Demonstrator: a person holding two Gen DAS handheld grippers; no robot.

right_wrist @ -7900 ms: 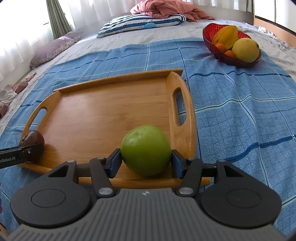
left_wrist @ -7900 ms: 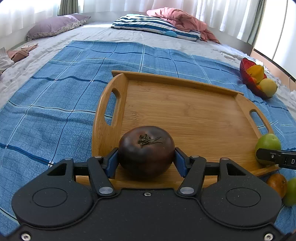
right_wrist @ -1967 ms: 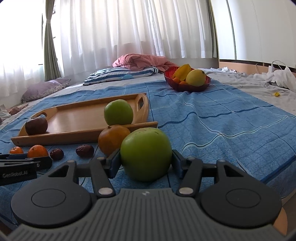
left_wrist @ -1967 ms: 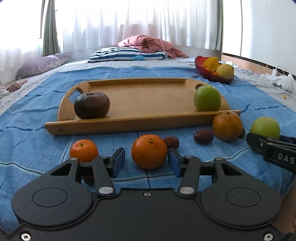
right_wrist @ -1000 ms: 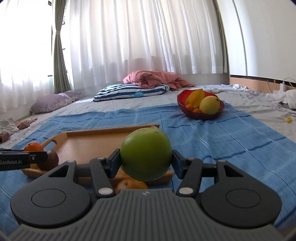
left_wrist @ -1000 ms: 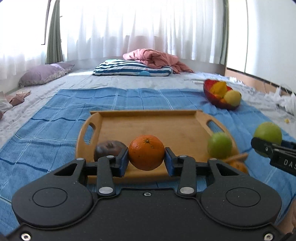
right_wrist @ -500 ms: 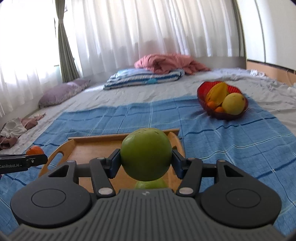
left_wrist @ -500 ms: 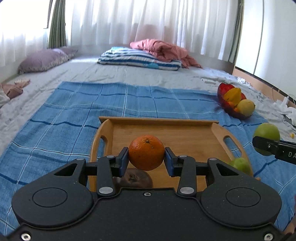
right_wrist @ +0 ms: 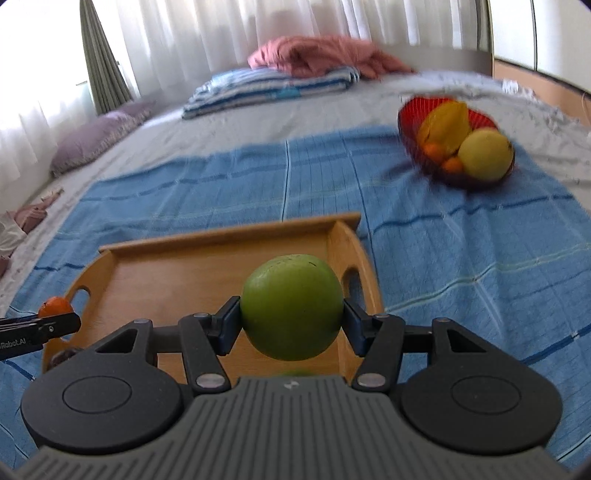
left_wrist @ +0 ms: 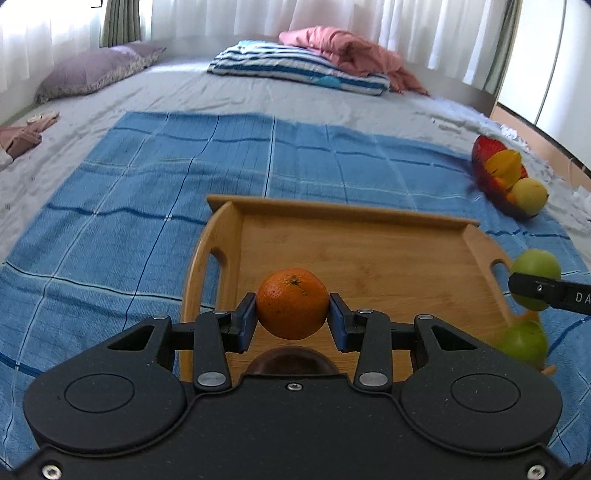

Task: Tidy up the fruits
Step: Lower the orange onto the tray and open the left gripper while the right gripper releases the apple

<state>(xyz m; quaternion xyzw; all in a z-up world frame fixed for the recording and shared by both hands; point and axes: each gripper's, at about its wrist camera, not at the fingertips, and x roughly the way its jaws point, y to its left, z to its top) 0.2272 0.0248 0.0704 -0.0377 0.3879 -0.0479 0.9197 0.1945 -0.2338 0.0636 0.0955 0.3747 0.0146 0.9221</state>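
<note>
Bed (left_wrist: 332,107), blue blanket (left_wrist: 147,206), probably curtains (right_wrist: 207,33)

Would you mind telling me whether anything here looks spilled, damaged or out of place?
Nothing stands out. The left gripper holds an orange and the right gripper a green apple above the wooden tray, which lies flat on the blue blanket. Nothing looks spilled or damaged.
</note>
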